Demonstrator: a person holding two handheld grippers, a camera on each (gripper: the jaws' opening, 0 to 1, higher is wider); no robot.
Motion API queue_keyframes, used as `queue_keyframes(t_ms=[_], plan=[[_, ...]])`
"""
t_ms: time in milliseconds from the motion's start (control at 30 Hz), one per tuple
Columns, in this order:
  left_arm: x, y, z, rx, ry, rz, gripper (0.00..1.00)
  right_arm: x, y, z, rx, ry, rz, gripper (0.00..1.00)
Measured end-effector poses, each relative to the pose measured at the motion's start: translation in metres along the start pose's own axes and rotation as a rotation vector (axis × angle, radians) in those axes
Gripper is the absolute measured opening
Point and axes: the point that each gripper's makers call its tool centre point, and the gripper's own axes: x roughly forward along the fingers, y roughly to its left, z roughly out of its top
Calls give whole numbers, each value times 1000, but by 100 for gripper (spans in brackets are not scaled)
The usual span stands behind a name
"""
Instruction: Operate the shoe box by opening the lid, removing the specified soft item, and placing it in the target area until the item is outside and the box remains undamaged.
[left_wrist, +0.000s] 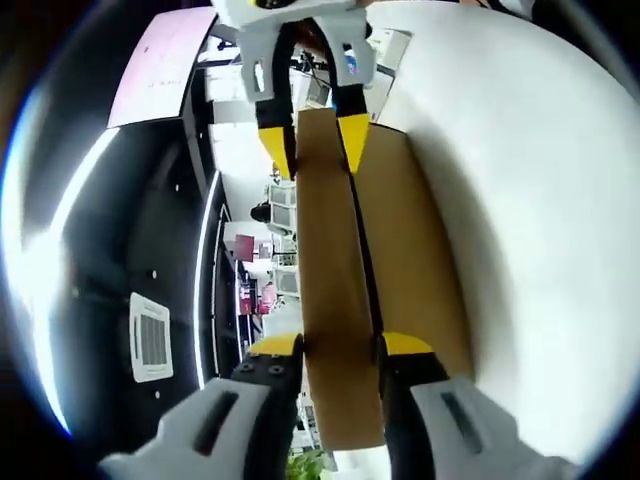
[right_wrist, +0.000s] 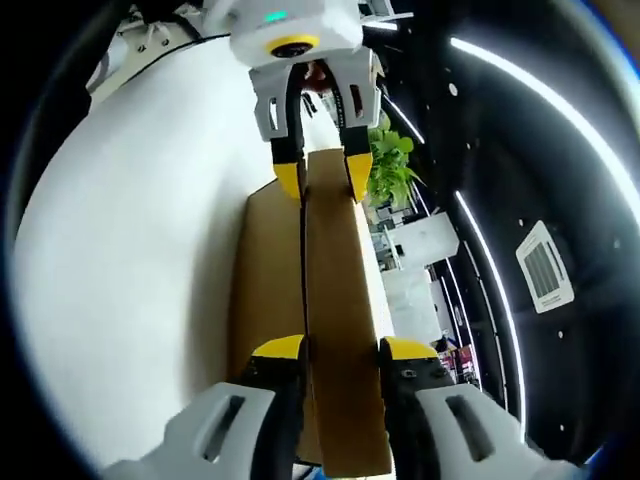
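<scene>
- The lid of the shoe box stands lifted on edge between both tools; raise both ends evenly (a twist could crease the cardboard) and swing it back gently.
- The left gripper is narrowed onto one end of the lid's panel, the right gripper onto the opposite end.
- The box rests on the white tabletop, near its edge; the soft item cannot be made out.
</scene>
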Motion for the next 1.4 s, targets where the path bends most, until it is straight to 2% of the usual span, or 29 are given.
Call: queue_keyframes(t_ms=[267, 333, 400, 467, 533, 600, 633, 700, 733, 767, 800, 900, 967, 1133, 1300, 1400], plan=[[1, 0, -2, -25, -2, -10, 30, 1, 3, -1, -19, -7, 31, 29], [2, 0, -2, -22, 3, -6, 30, 2, 9, -2, -25, -2, 68, 36], [2, 1, -2, -26, 7, -4, 30, 1, 8, -2, -9, -1, 55, 38], [2, 0, -2, -15, 9, 2, 30, 2, 6, -4, -41, 11, 36, 33], [2, -1, -1, -8, 12, 9, 30, 2, 5, -4, -44, 13, 39, 33], [2, 0, -1, -10, 11, 8, 30, 5, 6, -7, -81, 32, 43, 34], [2, 0, -1, -9, 10, 9, 30, 6, 7, -10, -130, 49, 42, 35], [2, 0, -1, -5, 6, 8, 30, 6, 7, -10, -155, 53, 28, 33], [2, -4, -1, -18, 3, -11, 30, 6, 8, -10, -148, 48, 33, 29], [1, -3, 0, -13, 2, -5, 30, 5, 7, -12, -98, 52, 24, 28], [0, -2, 0, -8, -1, 1, 31, 5, 7, -9, -95, 33, 37, 28], [1, -4, -3, -28, 10, -8, 35, 5, 10, -11, -118, 36, 45, 28], [1, -11, -3, 0, 17, -24, 36, 6, 16, -12, -135, 43, 54, 28], [4, -16, -3, 0, 13, -12, 32, 7, 17, -14, -139, 45, 31, 28], [11, -30, -5, 33, 23, 1, 30, 9, 27, -15, -163, 49, -5, 28], [11, -30, -4, 45, 22, 18, 30, 9, 30, -15, -169, 49, -20, 28]])
